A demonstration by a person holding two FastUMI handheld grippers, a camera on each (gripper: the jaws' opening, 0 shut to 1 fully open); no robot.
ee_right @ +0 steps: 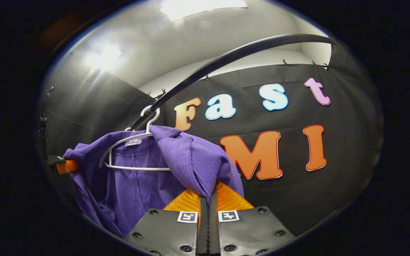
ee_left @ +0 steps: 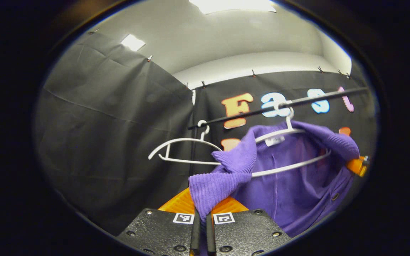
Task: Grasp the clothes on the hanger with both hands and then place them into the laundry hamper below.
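A purple knit garment (ee_left: 290, 185) hangs on a white hanger (ee_left: 290, 133) from a black rail (ee_left: 297, 103). My left gripper (ee_left: 202, 209) is shut on the garment's near shoulder, the fabric bunched between its fingers and pulled off the hanger's end. In the right gripper view the same purple garment (ee_right: 137, 188) drapes over the white hanger (ee_right: 133, 142) under the rail (ee_right: 233, 55). My right gripper (ee_right: 208, 199) is shut on the other shoulder's fabric. The other gripper's tip (ee_left: 357, 165) shows at the far side of the garment in each view.
A second, bare white hanger (ee_left: 183, 149) hangs on the rail to the left of the garment. Black cloth walls (ee_left: 119, 142) close in the booth at the back and the side.
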